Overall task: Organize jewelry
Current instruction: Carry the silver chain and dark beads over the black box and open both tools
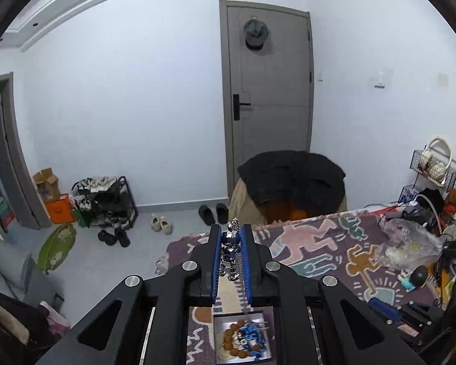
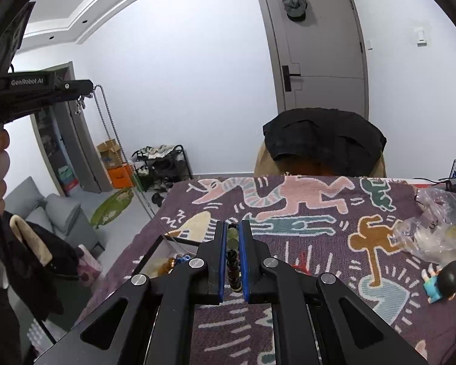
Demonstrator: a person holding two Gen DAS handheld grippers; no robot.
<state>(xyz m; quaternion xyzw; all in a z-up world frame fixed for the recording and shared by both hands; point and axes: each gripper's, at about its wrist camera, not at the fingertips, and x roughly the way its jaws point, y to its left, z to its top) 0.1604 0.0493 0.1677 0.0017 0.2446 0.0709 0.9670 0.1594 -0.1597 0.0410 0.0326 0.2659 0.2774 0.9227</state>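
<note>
Left wrist view shows our left gripper [image 1: 231, 254] clenched on a chrome figure pendant [image 1: 229, 252], its chain [image 2: 106, 121] hanging long-axis downward; the jewelry tray [image 1: 243, 337] lies directly beneath, so this hand is nearer. Our right gripper [image 2: 231, 252] grasps a beaded bracelet [image 2: 232, 261], with the tray down-left of it.

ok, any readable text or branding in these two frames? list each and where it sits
"GenRobot.AI": white lettering on the black body of the left claw's housing, seen at the left edge of the right wrist view.
Cardboard boxes and the orange box by the shoe rack: any print is too small to read.
Patterned tablecloth: cartoon figures only, no words.
Nothing else legible in either view.
</note>
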